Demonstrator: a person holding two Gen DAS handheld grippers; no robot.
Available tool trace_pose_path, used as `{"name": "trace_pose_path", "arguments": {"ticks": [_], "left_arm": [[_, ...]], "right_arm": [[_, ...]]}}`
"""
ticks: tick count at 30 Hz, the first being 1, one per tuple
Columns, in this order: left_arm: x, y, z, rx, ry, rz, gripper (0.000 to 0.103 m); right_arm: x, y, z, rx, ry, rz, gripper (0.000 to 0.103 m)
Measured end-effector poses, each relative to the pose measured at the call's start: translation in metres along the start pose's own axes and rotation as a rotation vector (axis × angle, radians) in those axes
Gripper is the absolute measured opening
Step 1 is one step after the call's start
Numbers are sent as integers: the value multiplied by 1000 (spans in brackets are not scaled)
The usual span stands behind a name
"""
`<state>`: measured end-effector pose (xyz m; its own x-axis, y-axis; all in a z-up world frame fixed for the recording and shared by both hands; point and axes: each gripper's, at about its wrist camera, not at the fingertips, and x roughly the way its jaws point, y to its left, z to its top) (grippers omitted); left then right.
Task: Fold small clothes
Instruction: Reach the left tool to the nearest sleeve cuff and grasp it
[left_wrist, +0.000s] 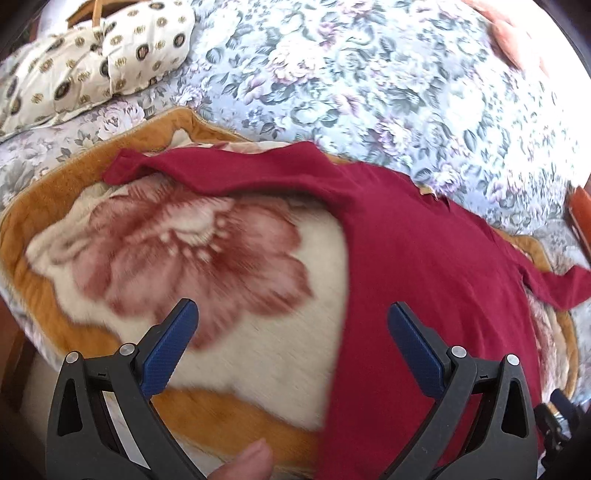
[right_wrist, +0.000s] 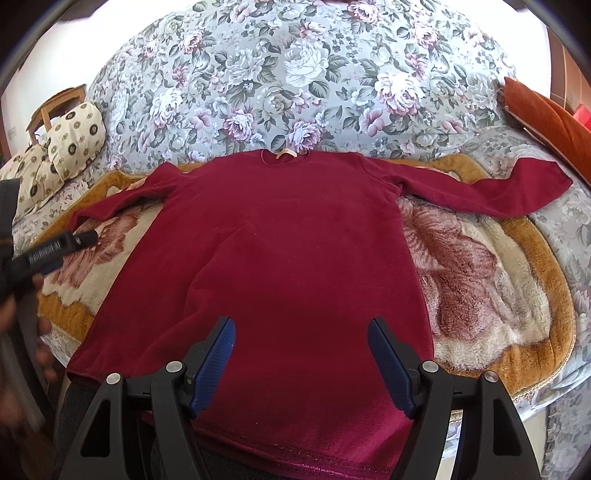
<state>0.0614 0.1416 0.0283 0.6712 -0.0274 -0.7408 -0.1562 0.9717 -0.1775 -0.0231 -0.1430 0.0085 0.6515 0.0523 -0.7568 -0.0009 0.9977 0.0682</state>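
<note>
A dark red long-sleeved sweater (right_wrist: 295, 258) lies flat and spread out on a fluffy cream blanket with an orange border (right_wrist: 491, 280), neck at the far side, both sleeves stretched outward. My right gripper (right_wrist: 301, 332) is open and empty, above the sweater's lower middle near the hem. In the left wrist view the sweater (left_wrist: 424, 277) fills the right half, its left sleeve (left_wrist: 207, 170) reaching left. My left gripper (left_wrist: 291, 317) is open and empty over the blanket (left_wrist: 166, 258), beside the sweater's left edge. It also shows at the left edge of the right wrist view (right_wrist: 55, 251).
The blanket lies on a bed with a grey floral cover (right_wrist: 295, 81). A cream patterned pillow (left_wrist: 92, 66) sits at the far left, with a wooden chair behind it (right_wrist: 55, 107). An orange cushion (right_wrist: 546, 122) lies at the far right.
</note>
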Motion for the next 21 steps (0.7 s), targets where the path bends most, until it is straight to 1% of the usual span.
{"name": "trace_pose_path", "arguments": {"ticks": [1, 3, 5, 6, 7, 9, 10, 12, 14, 16, 18, 19, 21], "left_arm": [[2, 8, 7, -1, 13, 4, 103], [7, 33, 29, -22, 12, 11, 103], [18, 66, 53, -92, 18, -17, 103], [25, 87, 63, -149, 29, -33, 103], [34, 115, 74, -239, 43, -66, 103], [48, 155, 87, -375, 65, -104, 103], [57, 182, 95, -456, 79, -130, 102], [67, 215, 107, -551, 69, -147, 102], [82, 244, 118, -627, 76, -190, 102], [99, 260, 121, -708, 93, -246, 102], [114, 269, 121, -761, 113, -297, 100], [121, 271, 122, -778, 113, -294, 99], [128, 273, 126, -772, 91, -278, 96]], "right_arm": [[0, 0, 0, 2, 0, 0, 73], [0, 0, 0, 1, 1, -1, 73], [0, 0, 0, 0, 4, 1, 72], [0, 0, 0, 0, 7, 3, 73], [1, -1, 0, 2, 9, 4, 72], [1, -1, 0, 5, 11, 6, 73], [2, -1, 0, 6, 13, 8, 72], [2, -2, 1, 6, 17, 10, 73], [5, 0, 1, 6, 22, 13, 72], [8, 0, 2, 8, 30, 16, 73], [11, 1, 3, 10, 39, 19, 73], [12, 1, 3, 10, 45, 21, 73], [15, 2, 3, 8, 52, 22, 72]]}}
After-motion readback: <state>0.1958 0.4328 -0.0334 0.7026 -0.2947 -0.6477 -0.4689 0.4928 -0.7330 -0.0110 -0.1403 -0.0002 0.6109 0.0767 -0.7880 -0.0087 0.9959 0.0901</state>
